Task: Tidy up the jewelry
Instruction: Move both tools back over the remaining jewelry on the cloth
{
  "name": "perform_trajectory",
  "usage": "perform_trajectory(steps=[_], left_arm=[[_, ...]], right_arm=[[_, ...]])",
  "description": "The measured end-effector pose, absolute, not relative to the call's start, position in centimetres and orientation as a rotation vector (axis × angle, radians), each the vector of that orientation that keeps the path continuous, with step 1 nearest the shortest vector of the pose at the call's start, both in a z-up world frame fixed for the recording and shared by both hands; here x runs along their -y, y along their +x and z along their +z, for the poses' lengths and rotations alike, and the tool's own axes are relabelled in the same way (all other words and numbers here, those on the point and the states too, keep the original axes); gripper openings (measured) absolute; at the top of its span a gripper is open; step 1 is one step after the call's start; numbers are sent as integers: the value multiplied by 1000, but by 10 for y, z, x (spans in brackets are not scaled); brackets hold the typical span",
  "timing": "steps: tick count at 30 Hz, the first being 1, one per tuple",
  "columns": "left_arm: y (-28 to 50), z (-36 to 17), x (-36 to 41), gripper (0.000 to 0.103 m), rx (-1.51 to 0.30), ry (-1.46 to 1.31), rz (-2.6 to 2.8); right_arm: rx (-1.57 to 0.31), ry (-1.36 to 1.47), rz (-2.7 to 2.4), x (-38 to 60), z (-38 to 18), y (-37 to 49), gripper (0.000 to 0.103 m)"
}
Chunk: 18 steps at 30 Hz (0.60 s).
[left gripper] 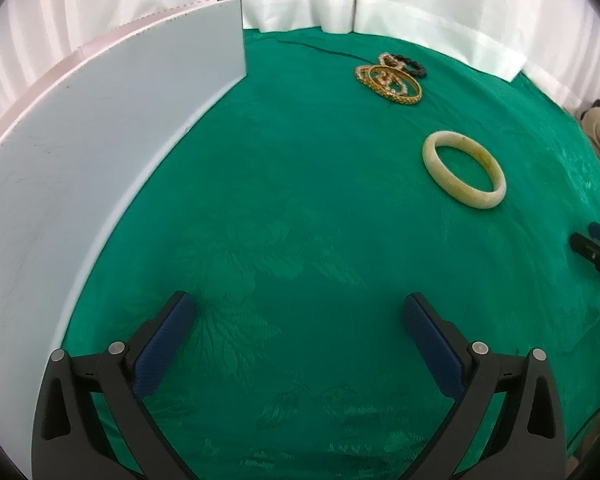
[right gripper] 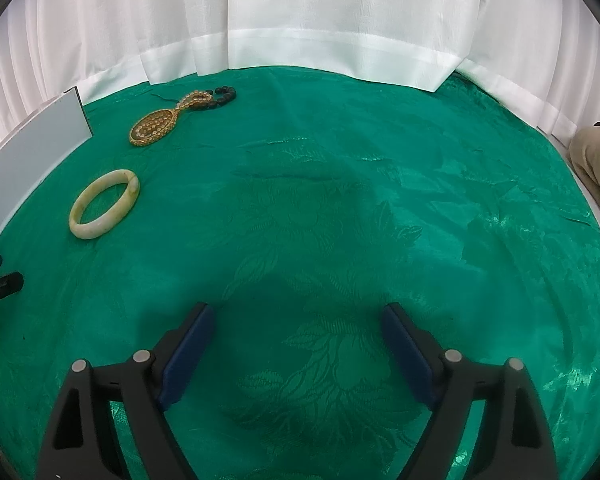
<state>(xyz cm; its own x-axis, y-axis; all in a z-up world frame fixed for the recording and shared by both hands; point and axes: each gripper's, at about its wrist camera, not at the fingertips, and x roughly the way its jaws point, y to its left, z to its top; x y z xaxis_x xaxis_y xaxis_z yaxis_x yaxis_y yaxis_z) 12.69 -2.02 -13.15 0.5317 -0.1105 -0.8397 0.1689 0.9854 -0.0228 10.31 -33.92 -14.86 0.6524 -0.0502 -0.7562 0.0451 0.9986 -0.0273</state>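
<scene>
A cream jade-like bangle lies flat on the green cloth; it also shows in the right wrist view. Farther back lies a cluster of gold bangles with a pale bead strand and a black bead bracelet; they show in the right wrist view as gold bangles and black beads. My left gripper is open and empty, hovering over bare cloth well short of the bangle. My right gripper is open and empty over bare cloth, right of the jewelry.
A pale grey-white box stands at the left, its wall also visible in the right wrist view. White curtains close off the back. The green cloth covers the table. A person's leg is at the right edge.
</scene>
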Motion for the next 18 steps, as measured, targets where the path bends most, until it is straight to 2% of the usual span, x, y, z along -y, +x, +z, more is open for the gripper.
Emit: perform_trajectory(steps=[13, 18], left_arm=[[131, -131, 22, 103, -1010, 79, -183], [140, -124, 24, 102, -1091, 95, -191]], right_arm=[[-860, -8, -53, 338, -149, 104, 90], [-860, -6, -53, 337, -149, 104, 90]])
